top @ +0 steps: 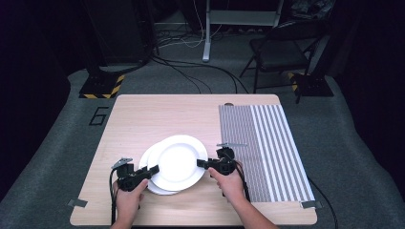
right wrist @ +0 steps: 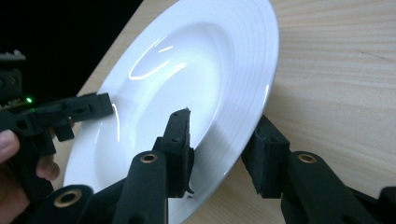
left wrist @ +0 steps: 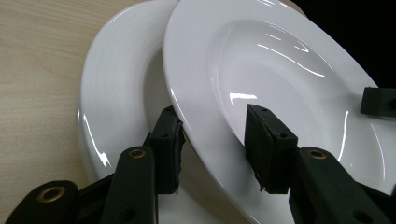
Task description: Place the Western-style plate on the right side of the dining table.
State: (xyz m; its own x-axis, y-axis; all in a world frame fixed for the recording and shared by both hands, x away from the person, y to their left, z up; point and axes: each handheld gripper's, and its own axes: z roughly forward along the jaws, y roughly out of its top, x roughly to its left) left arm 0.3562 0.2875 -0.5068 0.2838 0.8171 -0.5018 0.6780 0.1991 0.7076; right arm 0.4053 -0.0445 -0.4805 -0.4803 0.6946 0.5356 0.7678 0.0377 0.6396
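I have both hands at the near edge of the table [top: 143, 119], one gripper on each side of two white plates. The upper plate [top: 177, 161] lies askew on the lower plate [top: 160, 188], shifted toward the far right, so the lower one peeks out at the near left. Both sit near the middle of the table's near half, closer to the near edge than the far one.

My left gripper [left wrist: 212, 147] straddles the near-left rim of the upper plate: one jaw is under the rim, between the two plates, the other above it over the well. The jaws stand apart with a visible gap to the rim, so they are not clamped on it.

My right gripper [right wrist: 224, 154] straddles the opposite rim of the same plate, one jaw over the well, the other outside on the wood. Its jaws are apart too, not pressing the rim.

A grey-and-white striped mat [top: 265, 148] covers the table's right side, from far edge to near edge. On the carpet [top: 57, 143] beyond the table's left edge a dark "6" [top: 99, 116] is marked. I can read no writing on the plates.
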